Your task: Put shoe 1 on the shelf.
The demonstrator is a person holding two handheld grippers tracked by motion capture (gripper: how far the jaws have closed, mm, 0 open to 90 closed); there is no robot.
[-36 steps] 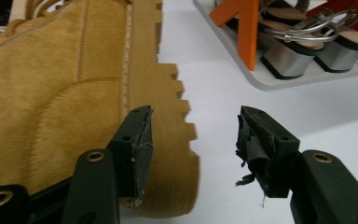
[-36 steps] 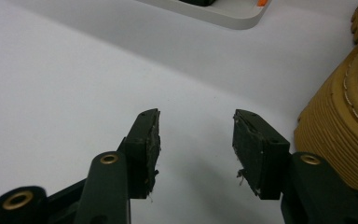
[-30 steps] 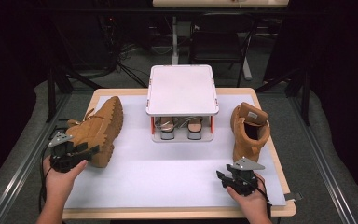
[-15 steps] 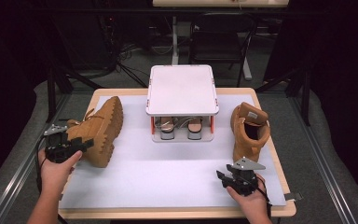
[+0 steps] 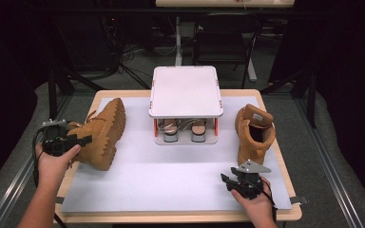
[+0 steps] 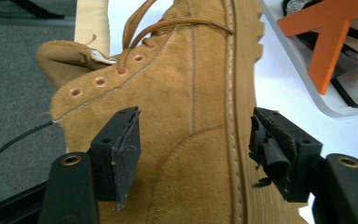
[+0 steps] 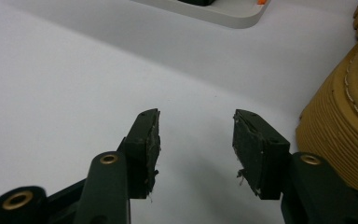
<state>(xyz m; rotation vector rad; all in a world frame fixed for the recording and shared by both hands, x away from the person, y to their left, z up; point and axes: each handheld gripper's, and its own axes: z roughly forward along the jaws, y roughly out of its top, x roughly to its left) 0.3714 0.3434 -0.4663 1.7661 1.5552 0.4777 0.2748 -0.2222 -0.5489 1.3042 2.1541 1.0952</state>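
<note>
While the left gripper (image 6: pixel 193 154) is held at the heel of the tan boot (image 5: pixel 100 135) lying on its side at the counter's (image 5: pixel 171 175) left edge, its jaws have just been opening; the boot is seen between them, pads clear. Right gripper (image 7: pixel 196 144) is parked near the front right, jaws apart, nothing held, beside the second boot (image 5: pixel 254 130).

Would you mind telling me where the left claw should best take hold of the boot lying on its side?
Probably at the heel end, across sole and upper. The boot lies on its side, lugged sole facing the shoe rack, and that end faces the left claw, whose jaws, just opened, straddle it without pressing. Coming in level from the table's left edge suits this.
</note>
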